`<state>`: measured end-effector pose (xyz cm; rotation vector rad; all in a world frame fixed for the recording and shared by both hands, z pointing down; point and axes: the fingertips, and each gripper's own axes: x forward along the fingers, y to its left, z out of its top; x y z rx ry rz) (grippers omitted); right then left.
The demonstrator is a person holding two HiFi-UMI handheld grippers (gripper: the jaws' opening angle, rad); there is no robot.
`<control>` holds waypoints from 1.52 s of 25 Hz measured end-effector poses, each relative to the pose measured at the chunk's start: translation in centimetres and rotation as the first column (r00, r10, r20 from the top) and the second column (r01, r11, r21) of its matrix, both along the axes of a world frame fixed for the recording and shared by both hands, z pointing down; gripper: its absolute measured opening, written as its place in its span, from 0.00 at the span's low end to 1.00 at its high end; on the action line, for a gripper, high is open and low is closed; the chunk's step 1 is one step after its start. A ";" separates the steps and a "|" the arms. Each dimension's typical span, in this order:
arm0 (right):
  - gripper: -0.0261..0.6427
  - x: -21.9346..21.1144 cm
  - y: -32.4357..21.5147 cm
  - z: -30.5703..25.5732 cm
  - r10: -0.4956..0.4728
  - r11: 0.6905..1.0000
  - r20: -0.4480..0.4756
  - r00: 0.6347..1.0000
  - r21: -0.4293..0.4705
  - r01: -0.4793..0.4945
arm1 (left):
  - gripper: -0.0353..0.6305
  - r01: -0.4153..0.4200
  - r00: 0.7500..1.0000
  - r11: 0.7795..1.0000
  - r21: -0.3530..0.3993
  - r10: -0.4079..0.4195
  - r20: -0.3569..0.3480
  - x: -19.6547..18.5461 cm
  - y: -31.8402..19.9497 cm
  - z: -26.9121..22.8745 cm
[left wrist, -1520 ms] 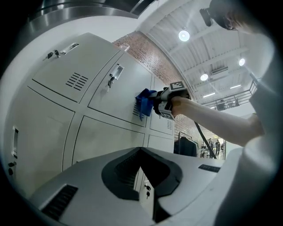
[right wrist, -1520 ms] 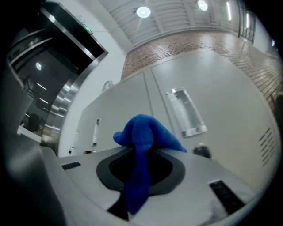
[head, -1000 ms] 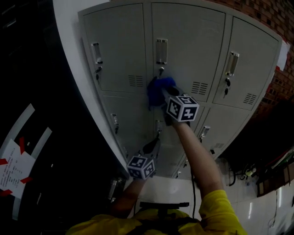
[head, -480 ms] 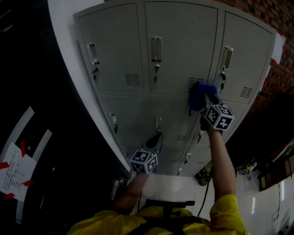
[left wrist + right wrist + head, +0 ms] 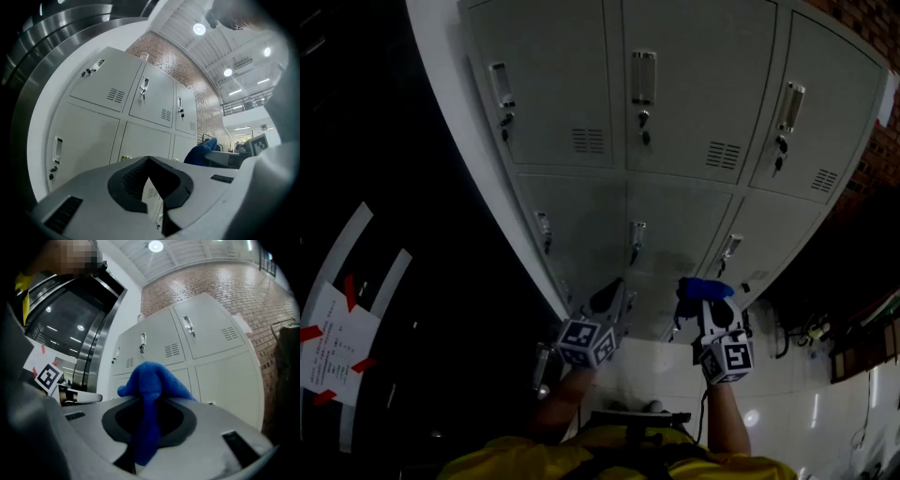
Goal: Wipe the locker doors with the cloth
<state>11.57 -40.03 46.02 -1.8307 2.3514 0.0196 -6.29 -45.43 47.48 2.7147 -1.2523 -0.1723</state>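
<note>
Right gripper view: your right hand-held gripper (image 5: 149, 420) is clenched on the blue cloth (image 5: 154, 380), low before the grey locker doors (image 5: 211, 357); whether they touch is unclear. Your left hand-held gripper (image 5: 152, 183) is clenched, empty.

The pale, glossy floor (image 5: 797, 412) carried one thing only — a bank of grey lockers (image 5: 694, 94) standing straight on it, doors shut.
</note>
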 end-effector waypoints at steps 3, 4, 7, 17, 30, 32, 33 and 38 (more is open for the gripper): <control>0.15 0.7 0.3 0.8 0.018 1.000 0.033 0.999 -0.017 -0.017 | 0.04 -0.003 1.000 1.000 -0.019 0.003 -0.010 -0.3 0.9 1.2; 0.15 0.4 0.3 0.9 0.007 1.000 0.041 0.999 -0.017 -0.006 | 0.04 0.001 1.000 1.000 -0.008 -0.001 -0.012 -0.3 1.1 1.1; 0.15 -2.0 2.0 1.7 -0.059 0.997 0.069 0.996 -0.042 0.062 | 0.04 0.004 1.000 1.000 0.003 -0.004 -0.001 -0.3 3.1 0.9; 0.15 2.7 18.2 2.6 -0.045 0.998 0.085 0.995 -0.037 0.048 | 0.04 0.032 0.999 0.999 0.016 -0.032 0.009 2.7 18.0 2.2; 0.15 8.2 47.1 4.8 -0.064 0.991 0.174 0.983 -0.101 0.083 | 0.04 0.076 0.997 0.995 -0.060 -0.076 0.009 6.8 47.8 4.5; 0.15 7.6 49.3 3.9 -0.067 0.993 0.180 0.981 -0.081 0.082 | 0.04 0.080 0.997 0.996 -0.044 -0.079 0.011 6.0 49.8 3.5; 0.15 7.4 50.3 3.3 -0.062 0.995 0.183 0.981 -0.066 0.075 | 0.04 0.082 0.997 0.996 -0.039 -0.081 0.011 5.5 50.6 3.1; 0.14 5.9 53.4 1.9 -0.050 0.995 0.194 0.980 -0.075 0.065 | 0.04 0.070 0.997 0.997 -0.020 -0.069 0.026 4.2 53.5 1.5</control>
